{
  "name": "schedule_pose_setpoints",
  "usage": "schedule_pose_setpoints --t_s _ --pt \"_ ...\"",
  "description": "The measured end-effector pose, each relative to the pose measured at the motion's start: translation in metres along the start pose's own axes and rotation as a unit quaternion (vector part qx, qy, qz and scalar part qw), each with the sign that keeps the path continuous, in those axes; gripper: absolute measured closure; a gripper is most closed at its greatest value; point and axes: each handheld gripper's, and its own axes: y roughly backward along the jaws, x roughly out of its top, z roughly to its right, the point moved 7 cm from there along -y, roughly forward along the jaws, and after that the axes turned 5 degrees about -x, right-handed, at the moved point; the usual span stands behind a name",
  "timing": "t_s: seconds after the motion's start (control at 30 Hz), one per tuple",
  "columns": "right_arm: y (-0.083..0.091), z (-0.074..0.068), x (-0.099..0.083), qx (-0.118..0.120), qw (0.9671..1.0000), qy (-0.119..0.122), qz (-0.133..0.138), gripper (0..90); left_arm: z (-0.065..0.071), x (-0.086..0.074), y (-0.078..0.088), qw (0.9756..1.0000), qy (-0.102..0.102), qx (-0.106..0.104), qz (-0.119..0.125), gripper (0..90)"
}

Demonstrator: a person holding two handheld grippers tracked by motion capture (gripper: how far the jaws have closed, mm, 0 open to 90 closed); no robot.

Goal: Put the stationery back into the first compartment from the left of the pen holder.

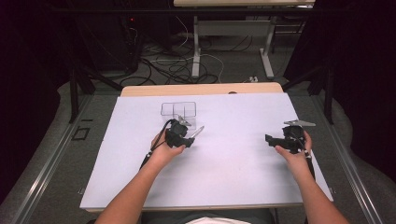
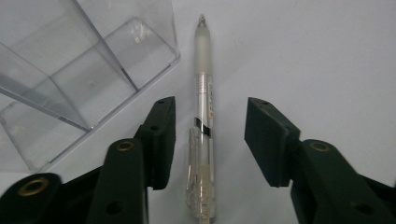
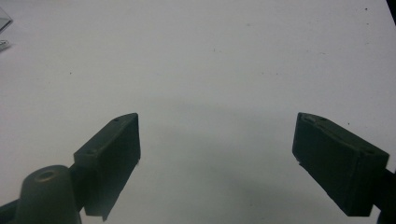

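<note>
A clear pen (image 2: 204, 121) with a frosted white grip lies on the white table, its tip pointing away from me. My left gripper (image 2: 210, 105) is open, one jaw on each side of the pen, with a gap on both sides. In the high view the pen (image 1: 197, 132) sticks out to the upper right of the left gripper (image 1: 187, 137). A clear plastic box (image 2: 84, 70) with an inner divider stands just left of the pen. My right gripper (image 3: 217, 119) is open wide over bare table, with nothing between its jaws, and sits at the right (image 1: 270, 139).
The clear box (image 1: 179, 110) stands toward the table's far middle, just beyond the left gripper. The white table surface (image 1: 233, 163) spreads between and in front of both hands. Beyond the far edge are desk legs (image 1: 196, 51) and loose cables on the floor.
</note>
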Motion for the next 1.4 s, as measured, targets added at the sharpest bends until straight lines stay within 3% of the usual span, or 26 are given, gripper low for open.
schedule_pose_setpoints --t_s 0.23,0.63,1.07,1.4 --pt "-0.001 0.001 -0.001 -0.001 1.0 0.0 -0.001 15.1 -0.003 -0.001 -0.007 0.9997 0.012 -0.009 -0.021 64.8" --pt "-0.001 0.0 -0.001 0.002 1.0 0.0 -0.002 15.1 -0.002 -0.002 -0.013 0.9991 0.01 -0.009 -0.041 75.3" --pt "-0.001 0.0 -0.001 0.0 1.0 0.001 0.0 15.1 -0.003 -0.001 -0.013 0.9988 -0.006 -0.013 -0.047 77.0" --pt "0.0 -0.003 0.0 0.003 1.0 0.008 -0.001 15.1 -0.004 -0.001 -0.008 0.999 -0.003 -0.018 -0.041 77.3"
